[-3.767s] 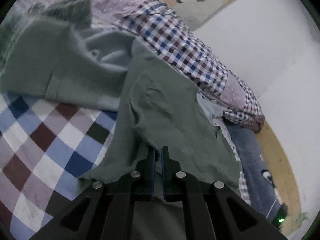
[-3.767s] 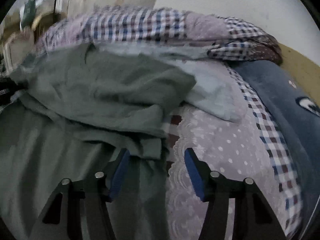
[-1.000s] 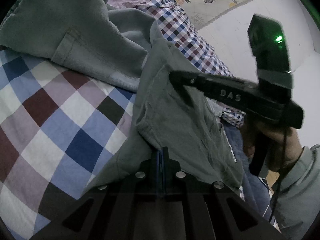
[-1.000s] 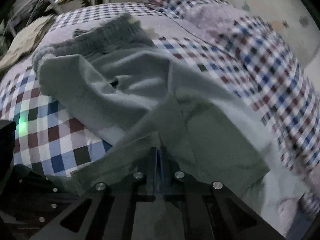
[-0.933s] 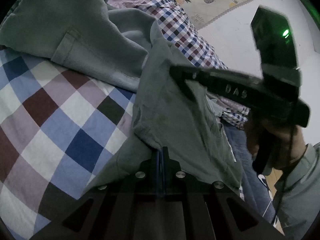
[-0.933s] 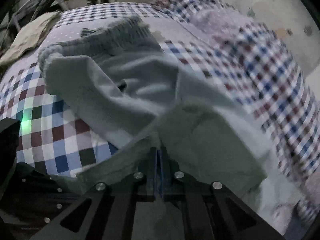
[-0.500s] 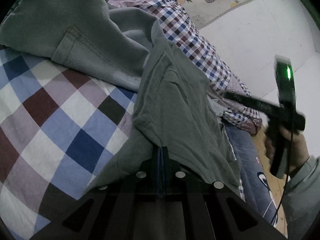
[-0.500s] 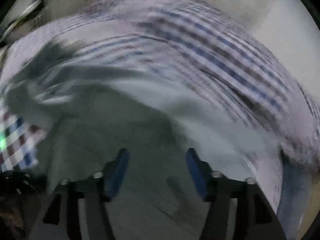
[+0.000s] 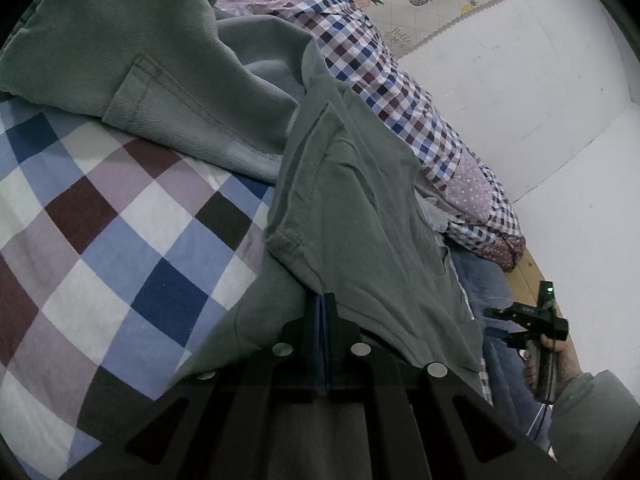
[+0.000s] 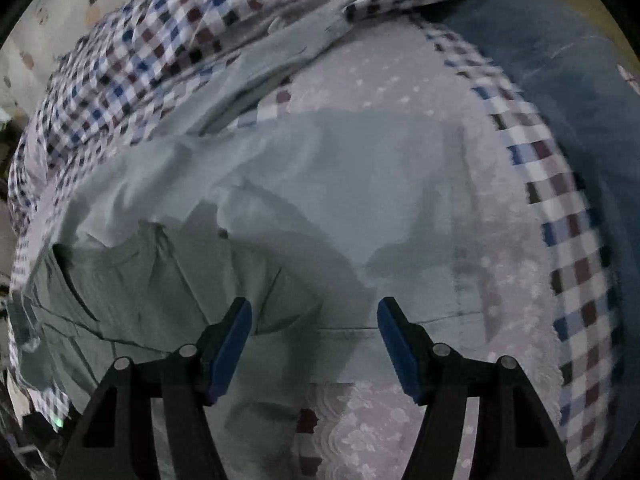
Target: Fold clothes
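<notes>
Left wrist view: left gripper (image 9: 324,304) fingers pinch the green shirt (image 9: 360,216); right gripper (image 10: 314,320) fingers spread above it.

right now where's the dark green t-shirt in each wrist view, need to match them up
Left wrist: the dark green t-shirt fills the centre, running down into the shut left gripper.
Right wrist: it lies crumpled at lower left, beside the open right gripper, not held.
Shared landmark: the checked quilt.
</notes>
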`<state>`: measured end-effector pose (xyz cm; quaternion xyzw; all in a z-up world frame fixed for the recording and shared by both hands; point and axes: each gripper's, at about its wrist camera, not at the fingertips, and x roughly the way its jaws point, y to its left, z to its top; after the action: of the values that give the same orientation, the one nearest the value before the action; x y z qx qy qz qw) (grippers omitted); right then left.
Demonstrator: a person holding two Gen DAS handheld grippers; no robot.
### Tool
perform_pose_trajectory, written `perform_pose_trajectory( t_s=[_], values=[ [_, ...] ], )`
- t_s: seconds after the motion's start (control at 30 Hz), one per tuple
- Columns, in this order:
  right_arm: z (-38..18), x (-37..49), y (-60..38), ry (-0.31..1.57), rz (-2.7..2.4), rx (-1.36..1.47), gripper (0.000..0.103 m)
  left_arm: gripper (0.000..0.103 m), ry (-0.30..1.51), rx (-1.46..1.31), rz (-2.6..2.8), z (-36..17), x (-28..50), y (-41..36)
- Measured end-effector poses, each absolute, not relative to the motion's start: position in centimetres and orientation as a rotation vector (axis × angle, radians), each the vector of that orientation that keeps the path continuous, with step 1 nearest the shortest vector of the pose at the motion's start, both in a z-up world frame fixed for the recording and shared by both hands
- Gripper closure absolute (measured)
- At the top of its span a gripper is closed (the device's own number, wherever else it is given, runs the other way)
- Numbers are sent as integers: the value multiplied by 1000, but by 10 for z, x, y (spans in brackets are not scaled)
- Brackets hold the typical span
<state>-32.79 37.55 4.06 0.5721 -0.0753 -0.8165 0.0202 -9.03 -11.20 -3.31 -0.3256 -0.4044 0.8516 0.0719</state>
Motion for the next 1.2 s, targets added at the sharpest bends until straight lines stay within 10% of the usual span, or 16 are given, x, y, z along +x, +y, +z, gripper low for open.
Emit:
perform_pose_trajectory(
  t_s=[0.13,0.2,0.27,0.57,0.73,0.87,1.2],
  values=[
    [27,-331,357,-97,-2497,1760,38,101,-1215,-979,2560,-34,-90,-113],
    [25,-332,351,-53,-2497,1755,58,101,-1215,-979,2561,-34,-91,-112],
    [27,-331,347,13,-2525,1746,103,101,-1215,-980,2562,-34,-91,-112],
    [57,-324,320,625,-2957,1525,103,101,-1214,-985,2568,-34,-93,-112],
    [56,-313,339,343,-2975,1580,98,101,-1212,-990,2568,-34,-93,-113],
    [57,-281,356,16,-2924,1513,61,101,-1213,-994,2567,-34,-92,-113],
    [21,-208,385,-405,-2710,1464,58,101,-1217,-992,2566,-34,-90,-114]
  ],
)
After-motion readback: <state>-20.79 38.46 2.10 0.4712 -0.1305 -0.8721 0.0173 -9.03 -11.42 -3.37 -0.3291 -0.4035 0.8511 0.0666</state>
